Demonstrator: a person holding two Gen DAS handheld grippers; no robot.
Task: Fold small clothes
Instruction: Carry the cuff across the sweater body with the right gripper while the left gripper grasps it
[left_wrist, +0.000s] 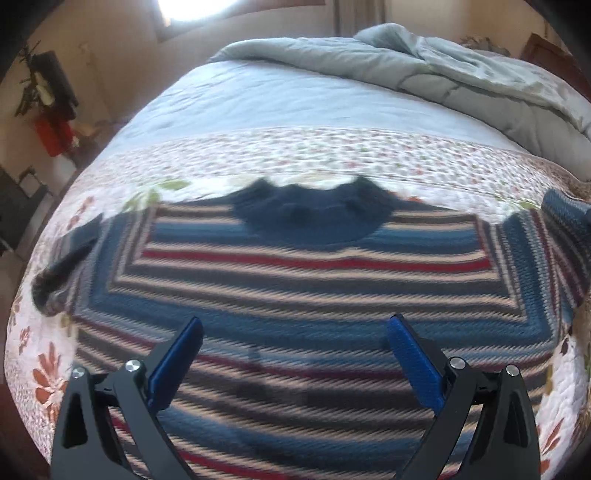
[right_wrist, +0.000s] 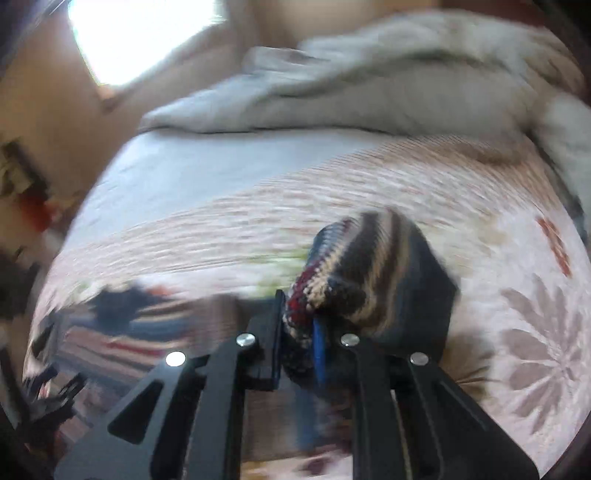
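Note:
A small striped knit sweater (left_wrist: 303, 280) in blue, red, tan and dark bands lies flat on the bed, its navy collar (left_wrist: 314, 210) at the far side. My left gripper (left_wrist: 295, 332) is open and empty, hovering over the sweater's lower body. My right gripper (right_wrist: 299, 317) is shut on the sweater's right sleeve (right_wrist: 362, 273), whose dark cuff end sticks up past the fingers above the quilt. The sweater body shows blurred in the right wrist view (right_wrist: 122, 332) at lower left.
The bed carries a floral quilt (left_wrist: 332, 151) over a pale blue sheet (left_wrist: 277, 96). A rumpled grey comforter (left_wrist: 461, 70) is piled at the head of the bed. Dark furniture and a red object (left_wrist: 53, 136) stand by the left wall.

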